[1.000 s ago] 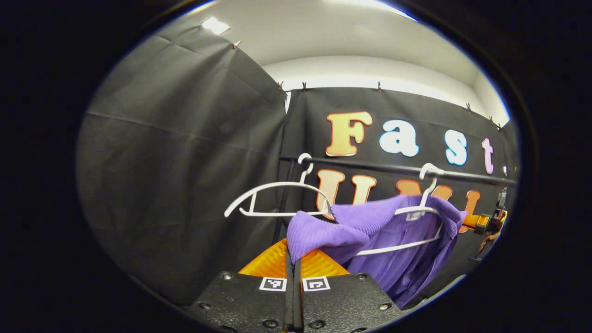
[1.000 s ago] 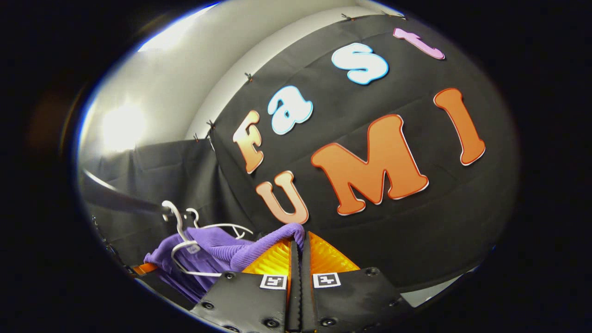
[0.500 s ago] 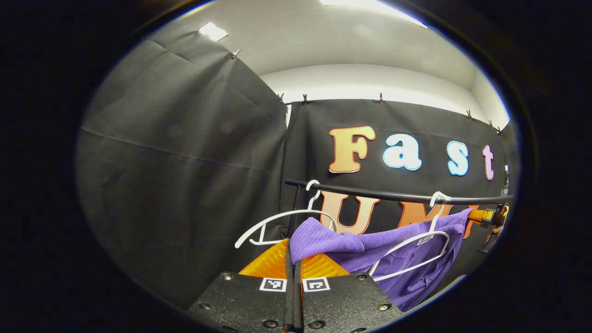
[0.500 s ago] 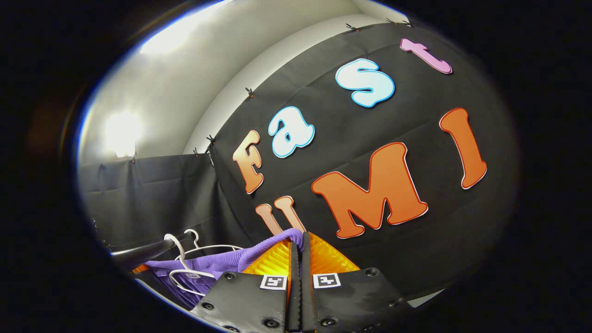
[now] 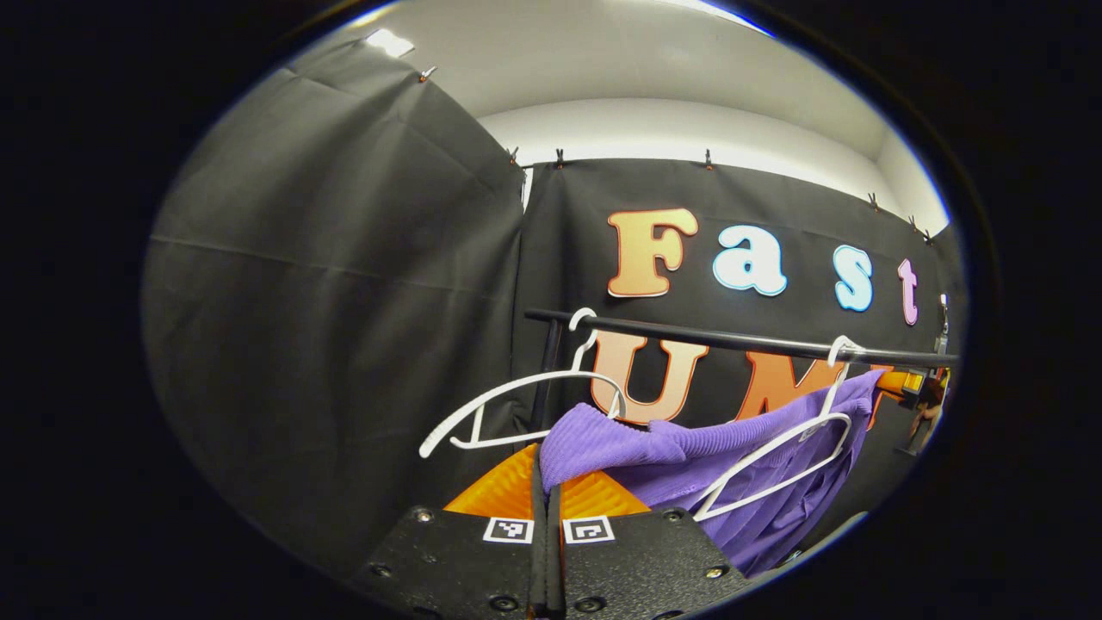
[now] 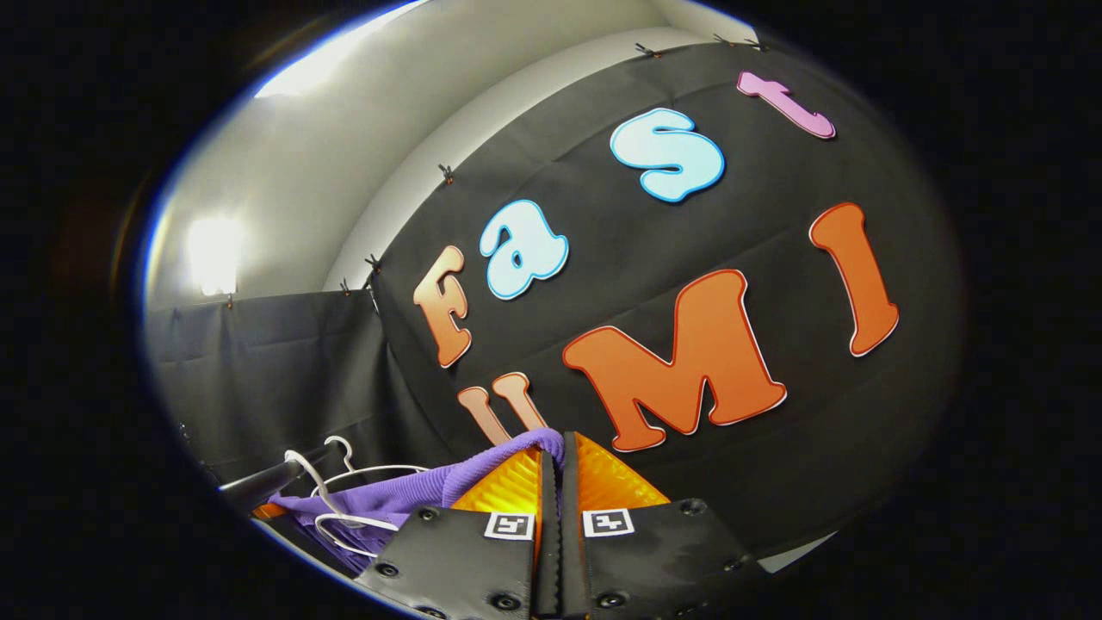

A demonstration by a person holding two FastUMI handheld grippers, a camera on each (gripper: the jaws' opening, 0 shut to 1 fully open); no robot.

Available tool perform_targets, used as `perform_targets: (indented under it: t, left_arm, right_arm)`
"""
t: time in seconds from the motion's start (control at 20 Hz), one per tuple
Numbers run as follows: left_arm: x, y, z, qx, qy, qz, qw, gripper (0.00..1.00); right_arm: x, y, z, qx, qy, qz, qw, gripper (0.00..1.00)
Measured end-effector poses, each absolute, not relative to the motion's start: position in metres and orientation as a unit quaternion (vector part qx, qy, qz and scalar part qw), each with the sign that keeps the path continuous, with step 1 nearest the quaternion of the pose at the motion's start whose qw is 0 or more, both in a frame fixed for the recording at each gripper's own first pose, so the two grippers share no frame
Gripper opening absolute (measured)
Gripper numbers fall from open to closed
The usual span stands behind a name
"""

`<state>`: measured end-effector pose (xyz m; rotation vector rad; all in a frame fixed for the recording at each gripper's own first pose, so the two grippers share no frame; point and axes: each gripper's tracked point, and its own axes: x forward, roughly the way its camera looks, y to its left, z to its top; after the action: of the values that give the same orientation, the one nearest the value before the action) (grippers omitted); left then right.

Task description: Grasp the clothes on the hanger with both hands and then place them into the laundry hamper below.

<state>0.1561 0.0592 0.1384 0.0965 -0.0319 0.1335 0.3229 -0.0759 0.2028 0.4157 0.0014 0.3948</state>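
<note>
Left tongs point(image 5: 546, 482) closed, pinching a fold of the purple garment point(image 5: 689, 448). Right tongs point(image 6: 555, 452) closed on the same garment point(image 6: 405, 495) at its other end. Garment stretched between them, hanging on a white hanger point(image 5: 775, 456) at 3 o'clock, below the black rail point(image 5: 732, 340)

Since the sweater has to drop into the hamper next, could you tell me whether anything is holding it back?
Yes. The purple sweater is pinched in the left tongs and the right tongs, but a white hanger hooked on the black rail is threaded through it. The hamper's position cannot be judged here.
</note>
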Motion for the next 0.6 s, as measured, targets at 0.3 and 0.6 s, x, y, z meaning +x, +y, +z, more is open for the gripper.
perform_targets:
  t: [0.3, 0.6]
  left_arm:
    - [0.183, 0.065, 0.130, 0.050, 0.002, 0.059, 0.997, 0.00]
    - [0.215, 0.067, 0.097, 0.060, 0.034, 0.062, 0.996, 0.00]
  right_arm:
    - [0.353, -0.080, 0.184, 0.211, 0.031, 0.175, 0.961, 0.07]
    - [0.384, -0.081, 0.139, 0.213, 0.087, 0.148, 0.962, 0.07]
